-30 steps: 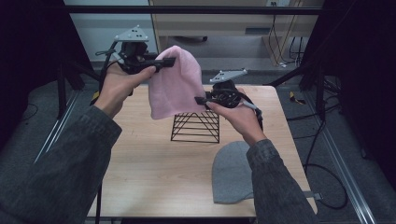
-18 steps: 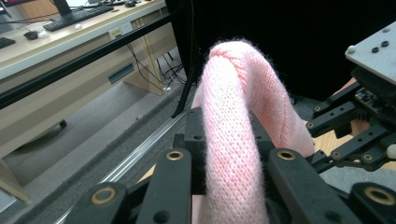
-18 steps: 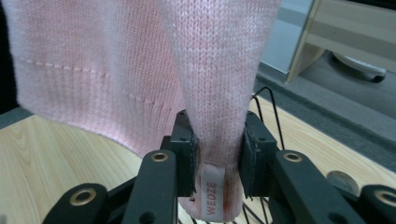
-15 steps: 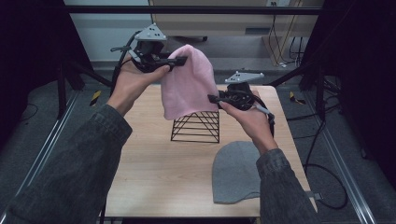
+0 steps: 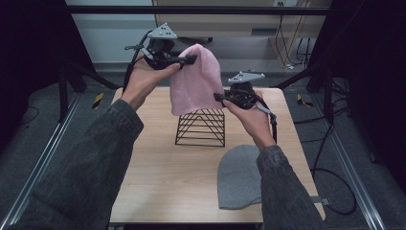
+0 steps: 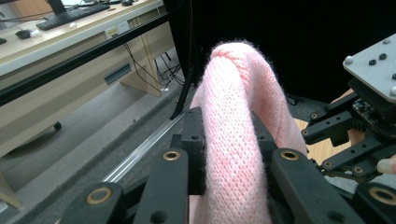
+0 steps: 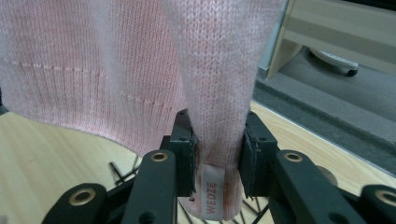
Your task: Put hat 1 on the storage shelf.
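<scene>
Both tongs grip a pink knitted beanie [image 5: 195, 79] above a black wire pyramid rack [image 5: 201, 127]: left tongs [image 5: 191, 60] its top, right tongs [image 5: 219, 97] its ribbed hem.

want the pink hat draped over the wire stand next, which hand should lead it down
Right, probably. The right gripper pinches the pink hat at its lower hem, just above the black wire stand. The left gripper clamps the hat's crown, higher and farther from the stand.
</scene>
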The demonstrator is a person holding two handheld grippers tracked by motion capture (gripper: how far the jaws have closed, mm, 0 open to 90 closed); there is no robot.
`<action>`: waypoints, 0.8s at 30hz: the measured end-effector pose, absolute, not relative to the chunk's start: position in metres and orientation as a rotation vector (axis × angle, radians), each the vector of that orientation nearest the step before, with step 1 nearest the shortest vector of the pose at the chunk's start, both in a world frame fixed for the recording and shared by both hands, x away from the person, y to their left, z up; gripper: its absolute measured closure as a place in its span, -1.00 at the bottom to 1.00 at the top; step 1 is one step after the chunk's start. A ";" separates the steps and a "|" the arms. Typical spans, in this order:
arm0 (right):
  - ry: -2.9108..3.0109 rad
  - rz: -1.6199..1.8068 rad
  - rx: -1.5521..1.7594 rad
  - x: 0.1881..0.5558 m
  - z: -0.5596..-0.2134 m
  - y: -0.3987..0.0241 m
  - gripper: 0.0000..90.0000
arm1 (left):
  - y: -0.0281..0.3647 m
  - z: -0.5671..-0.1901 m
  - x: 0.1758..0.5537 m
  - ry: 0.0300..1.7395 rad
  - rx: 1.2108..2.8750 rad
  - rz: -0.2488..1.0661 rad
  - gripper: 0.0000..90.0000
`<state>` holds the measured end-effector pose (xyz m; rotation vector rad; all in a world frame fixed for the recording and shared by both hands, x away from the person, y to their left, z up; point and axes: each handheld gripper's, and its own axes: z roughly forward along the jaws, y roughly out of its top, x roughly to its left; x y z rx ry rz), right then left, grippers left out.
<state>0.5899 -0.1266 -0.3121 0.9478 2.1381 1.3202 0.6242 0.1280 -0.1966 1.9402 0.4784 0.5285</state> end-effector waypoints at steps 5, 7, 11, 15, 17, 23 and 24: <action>2.140 1.323 0.962 0.593 -0.319 -0.128 0.56 | 0.124 -0.205 0.635 0.480 1.965 0.520 0.63; 2.142 1.312 0.963 0.594 -0.323 -0.130 0.56 | 0.123 -0.209 0.639 0.483 1.963 0.510 0.63; 2.145 1.330 0.974 0.590 -0.331 -0.135 0.57 | 0.115 -0.217 0.643 0.478 1.973 0.499 0.62; 2.137 1.336 0.971 0.584 -0.336 -0.137 0.58 | 0.110 -0.219 0.642 0.457 1.982 0.496 0.60; 2.143 1.317 0.968 0.582 -0.338 -0.137 0.58 | 0.108 -0.223 0.642 0.448 1.991 0.499 0.59; 2.151 1.301 0.975 0.575 -0.348 -0.140 0.56 | 0.108 -0.235 0.639 0.422 1.999 0.489 0.59; 2.155 1.296 0.972 0.574 -0.350 -0.140 0.56 | 0.108 -0.237 0.638 0.417 1.997 0.485 0.59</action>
